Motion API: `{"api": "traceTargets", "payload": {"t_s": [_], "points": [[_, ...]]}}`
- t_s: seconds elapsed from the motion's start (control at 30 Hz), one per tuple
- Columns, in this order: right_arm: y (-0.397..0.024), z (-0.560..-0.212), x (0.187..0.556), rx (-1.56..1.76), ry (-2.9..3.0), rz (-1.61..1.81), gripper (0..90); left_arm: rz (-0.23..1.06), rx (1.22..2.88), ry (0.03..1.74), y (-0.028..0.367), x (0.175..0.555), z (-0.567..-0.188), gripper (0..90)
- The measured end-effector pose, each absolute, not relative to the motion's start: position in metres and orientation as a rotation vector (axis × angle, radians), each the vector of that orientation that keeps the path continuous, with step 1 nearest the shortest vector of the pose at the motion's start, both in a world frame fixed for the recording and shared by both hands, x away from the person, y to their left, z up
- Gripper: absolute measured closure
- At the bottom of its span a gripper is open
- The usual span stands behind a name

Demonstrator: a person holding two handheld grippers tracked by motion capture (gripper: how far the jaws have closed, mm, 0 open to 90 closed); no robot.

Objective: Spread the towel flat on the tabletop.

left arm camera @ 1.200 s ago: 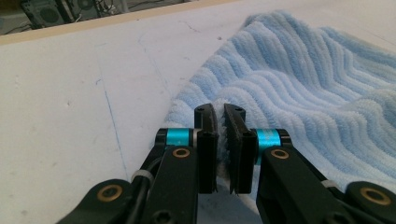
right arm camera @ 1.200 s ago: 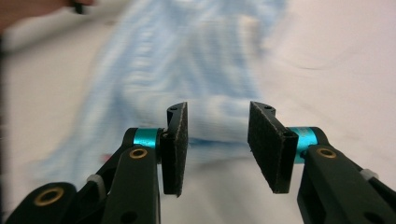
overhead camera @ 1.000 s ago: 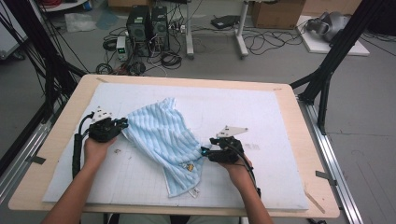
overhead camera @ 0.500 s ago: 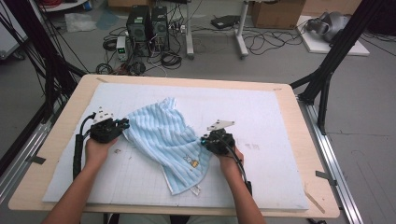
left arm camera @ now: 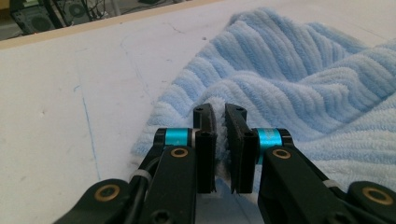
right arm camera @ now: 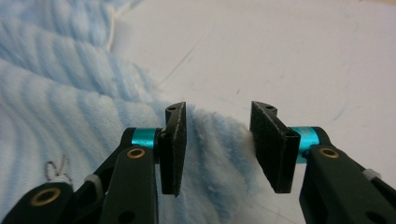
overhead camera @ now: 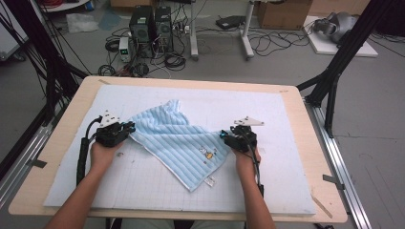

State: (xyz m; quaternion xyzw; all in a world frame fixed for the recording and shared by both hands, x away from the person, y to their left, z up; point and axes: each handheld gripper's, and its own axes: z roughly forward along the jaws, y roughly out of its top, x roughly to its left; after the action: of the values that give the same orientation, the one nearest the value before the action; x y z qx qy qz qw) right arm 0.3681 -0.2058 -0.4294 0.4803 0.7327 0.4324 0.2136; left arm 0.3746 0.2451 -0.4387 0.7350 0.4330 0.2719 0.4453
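The towel (overhead camera: 179,138), a light blue ribbed terry cloth with a small embroidered motif and a sewn label, lies rumpled and diagonal across the middle of the white gridded mat (overhead camera: 286,119) on the wooden table (overhead camera: 315,191). The left gripper (left arm camera: 219,140) is clamped on a pinched fold at the towel's corner nearest the mat's left edge. The right gripper (right arm camera: 219,144) has its jaws apart, having just been opening; the fluffy right corner lies between them, unpressed.
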Motion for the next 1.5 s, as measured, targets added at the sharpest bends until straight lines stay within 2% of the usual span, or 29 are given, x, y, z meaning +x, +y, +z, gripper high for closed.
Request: {"api": "traceTargets", "payload": {"t_s": [0.2, 0.37, 0.47, 0.5, 0.6, 0.7, 0.73, 0.9, 1.2, 1.3, 1.37, 1.4, 1.5], "points": [[-0.230, -0.420, 0.356, 1.330, 2.016, 1.197, 60.2, 0.684, 1.798, 1.085, 0.249, 0.374, -0.437, 82.7], [-0.231, -0.430, 0.353, 1.282, 2.099, 1.066, 61.0, 0.683, 1.782, 1.111, 0.254, 0.376, -0.438, 82.9], [-0.227, -0.439, 0.358, 1.325, 2.126, 1.069, 56.1, 0.683, 1.777, 1.115, 0.255, 0.376, -0.438, 82.9], [-0.219, -0.445, 0.364, 1.335, 2.166, 1.112, 51.5, 0.685, 1.778, 1.115, 0.254, 0.376, -0.438, 83.0], [-0.208, -0.451, 0.367, 1.333, 2.206, 1.108, 51.4, 0.683, 1.778, 1.115, 0.254, 0.376, -0.438, 83.0], [-0.194, -0.449, 0.365, 1.226, 2.260, 1.051, 77.4, 0.682, 1.779, 1.116, 0.255, 0.376, -0.438, 82.9], [-0.192, -0.447, 0.363, 1.205, 2.279, 1.035, 80.5, 0.680, 1.777, 1.117, 0.255, 0.376, -0.438, 82.9], [-0.202, -0.439, 0.348, 1.187, 2.353, 0.949, 82.2, 0.671, 1.775, 1.116, 0.256, 0.376, -0.438, 82.9], [-0.239, -0.435, 0.296, 1.178, 2.434, 0.982, 82.1, 0.649, 1.810, 1.081, 0.249, 0.375, -0.440, 82.0], [-0.241, -0.431, 0.284, 1.153, 2.490, 0.983, 79.2, 0.648, 1.802, 1.082, 0.246, 0.375, -0.440, 76.7], [-0.242, -0.425, 0.281, 1.131, 2.464, 1.011, 69.9, 0.639, 1.772, 1.124, 0.248, 0.376, -0.440, 58.3], [-0.243, -0.420, 0.282, 1.127, 2.436, 1.042, 64.7, 0.635, 1.756, 1.141, 0.249, 0.377, -0.440, 52.6], [-0.241, -0.407, 0.292, 1.157, 2.307, 1.134, 48.1, 0.643, 1.731, 1.159, 0.254, 0.377, -0.439, 47.6]]}}
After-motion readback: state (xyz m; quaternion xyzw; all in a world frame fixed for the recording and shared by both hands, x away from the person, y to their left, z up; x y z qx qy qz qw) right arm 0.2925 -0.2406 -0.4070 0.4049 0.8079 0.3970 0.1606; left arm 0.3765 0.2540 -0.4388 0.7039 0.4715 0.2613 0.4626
